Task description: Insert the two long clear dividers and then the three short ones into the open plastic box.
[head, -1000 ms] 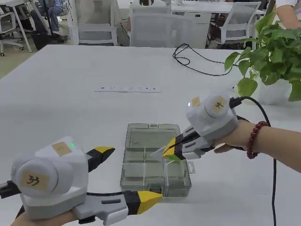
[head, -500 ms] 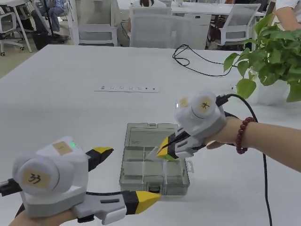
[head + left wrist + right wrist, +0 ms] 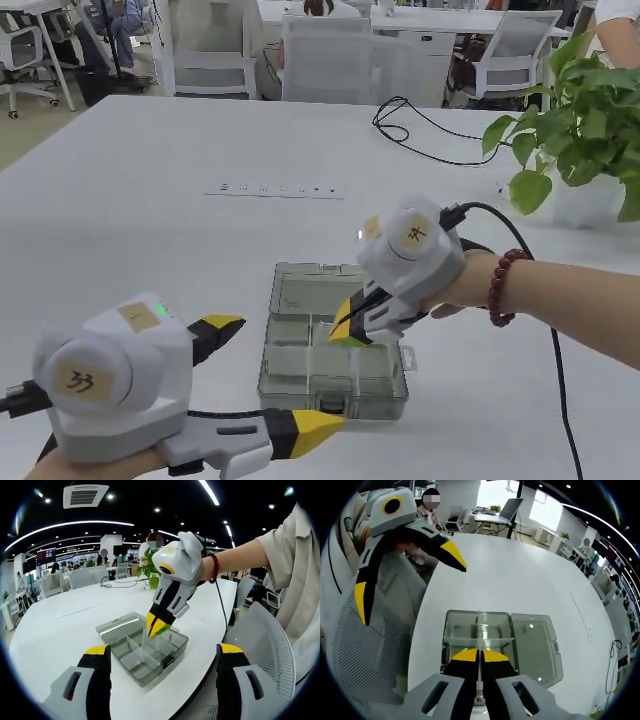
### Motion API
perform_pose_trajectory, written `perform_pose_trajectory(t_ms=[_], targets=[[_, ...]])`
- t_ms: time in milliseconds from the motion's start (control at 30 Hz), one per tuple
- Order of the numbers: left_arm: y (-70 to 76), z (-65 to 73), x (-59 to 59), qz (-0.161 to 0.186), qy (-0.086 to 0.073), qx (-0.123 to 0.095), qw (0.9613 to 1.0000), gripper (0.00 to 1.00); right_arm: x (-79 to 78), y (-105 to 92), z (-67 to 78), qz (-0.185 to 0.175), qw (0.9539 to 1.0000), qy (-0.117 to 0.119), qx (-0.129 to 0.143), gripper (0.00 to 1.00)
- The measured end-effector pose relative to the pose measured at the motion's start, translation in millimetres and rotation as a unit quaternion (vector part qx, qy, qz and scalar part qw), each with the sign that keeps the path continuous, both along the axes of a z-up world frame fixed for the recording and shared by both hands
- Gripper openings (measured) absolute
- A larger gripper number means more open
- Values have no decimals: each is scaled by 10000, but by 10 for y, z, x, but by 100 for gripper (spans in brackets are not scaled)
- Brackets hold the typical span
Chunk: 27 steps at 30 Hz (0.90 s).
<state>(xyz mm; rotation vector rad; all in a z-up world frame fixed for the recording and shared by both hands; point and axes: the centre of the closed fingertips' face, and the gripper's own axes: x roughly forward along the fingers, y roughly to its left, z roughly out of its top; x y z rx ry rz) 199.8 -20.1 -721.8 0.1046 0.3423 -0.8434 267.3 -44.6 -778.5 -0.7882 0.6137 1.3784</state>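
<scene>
The smoky clear plastic box (image 3: 336, 403) lies open on the white table, its lid (image 3: 305, 292) flat behind it, and clear dividers inside split it into compartments. My right gripper (image 3: 345, 331) hovers over the box's right middle, shut on a short clear divider (image 3: 479, 639) that stands edge-on above the box (image 3: 445, 645). In the left gripper view the right gripper (image 3: 156, 626) points down into the box (image 3: 166, 664). My left gripper (image 3: 270, 375) is open and holds nothing, near the box's front left corner. Its own view shows its jaws (image 3: 164, 652) spread wide.
A potted plant (image 3: 582, 120) stands at the right. A black cable (image 3: 425, 135) loops at the back. A white strip (image 3: 272, 188) lies mid-table. Office chairs (image 3: 330, 60) line the far edge. The near table edge (image 3: 200, 680) runs close to the box.
The right gripper has moved left and lower over the box, still holding the divider. The left gripper has stayed in place.
</scene>
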Motion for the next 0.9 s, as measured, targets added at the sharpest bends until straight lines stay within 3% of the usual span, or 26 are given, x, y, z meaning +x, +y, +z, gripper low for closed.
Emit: perform_pose_trajectory(t_ms=[467, 900], targets=[[-6, 1, 8, -31, -10, 39, 10000, 88, 15, 23, -60, -37, 9999, 97, -84, 2], [6, -8, 19, -30, 4, 49, 10000, 87, 21, 40, -247, -73, 9989, 226, -396, 2]])
